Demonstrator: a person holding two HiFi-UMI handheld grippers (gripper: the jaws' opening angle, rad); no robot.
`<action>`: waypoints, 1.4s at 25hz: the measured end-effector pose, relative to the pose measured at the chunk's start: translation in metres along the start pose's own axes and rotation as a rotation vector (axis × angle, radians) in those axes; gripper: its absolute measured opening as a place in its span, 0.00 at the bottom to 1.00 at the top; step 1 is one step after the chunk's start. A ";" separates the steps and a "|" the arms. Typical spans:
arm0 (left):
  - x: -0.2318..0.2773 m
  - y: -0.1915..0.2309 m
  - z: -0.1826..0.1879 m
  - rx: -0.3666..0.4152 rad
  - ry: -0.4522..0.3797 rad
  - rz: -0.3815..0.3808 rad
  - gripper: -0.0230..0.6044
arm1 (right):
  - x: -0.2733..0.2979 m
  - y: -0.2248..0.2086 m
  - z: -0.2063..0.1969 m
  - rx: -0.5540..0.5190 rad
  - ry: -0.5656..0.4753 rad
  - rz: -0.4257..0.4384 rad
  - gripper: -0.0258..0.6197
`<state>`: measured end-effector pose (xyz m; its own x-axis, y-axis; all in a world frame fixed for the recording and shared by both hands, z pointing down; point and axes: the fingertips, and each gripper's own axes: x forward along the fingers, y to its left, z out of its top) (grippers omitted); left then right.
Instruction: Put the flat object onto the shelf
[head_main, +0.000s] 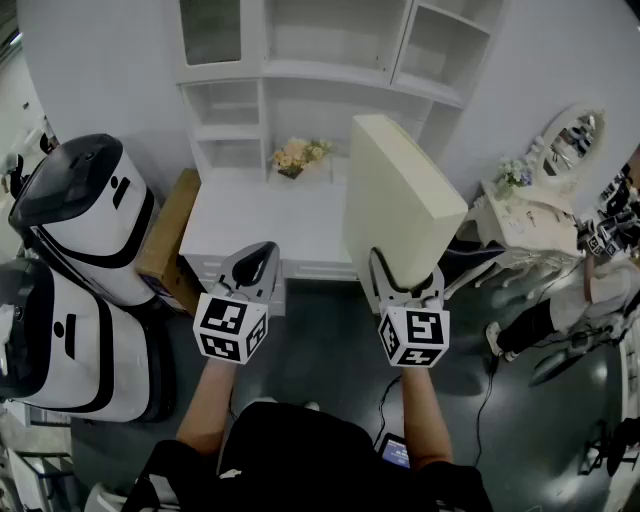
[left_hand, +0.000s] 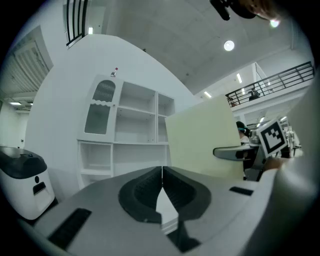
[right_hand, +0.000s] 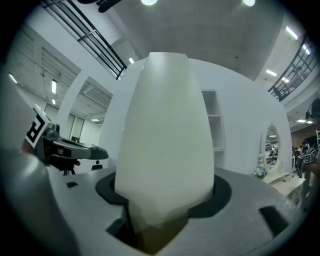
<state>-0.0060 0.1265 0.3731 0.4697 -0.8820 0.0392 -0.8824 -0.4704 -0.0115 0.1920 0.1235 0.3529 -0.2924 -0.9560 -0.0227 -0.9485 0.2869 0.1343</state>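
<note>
- Ahead, white shelf (head_main: 300, 72), well apart, facing both grippers.
- Cream flat object (head_main: 395, 195) on edge, long axis rising toward shelf.
- Right gripper (head_main: 405, 285) clamped on its lower edge; nearer arm.
- Left gripper (head_main: 256, 262) pinched together, empty.

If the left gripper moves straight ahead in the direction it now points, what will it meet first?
Probably the white shelf unit, around its lower open compartments. The left gripper, jaws shut, has nothing else ahead of it, though depth is unclear.
</note>
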 end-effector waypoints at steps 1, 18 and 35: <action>-0.001 -0.001 0.000 -0.007 0.001 -0.003 0.05 | -0.002 0.000 0.000 0.006 -0.002 -0.001 0.50; -0.017 -0.035 -0.003 -0.048 -0.006 -0.024 0.05 | -0.024 0.003 -0.015 -0.002 0.017 0.052 0.50; 0.007 -0.018 -0.013 -0.055 0.016 -0.011 0.05 | 0.006 0.004 -0.020 -0.028 0.018 0.073 0.50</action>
<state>0.0127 0.1290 0.3864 0.4793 -0.8760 0.0548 -0.8776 -0.4774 0.0439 0.1885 0.1175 0.3732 -0.3579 -0.9338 0.0056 -0.9211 0.3540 0.1622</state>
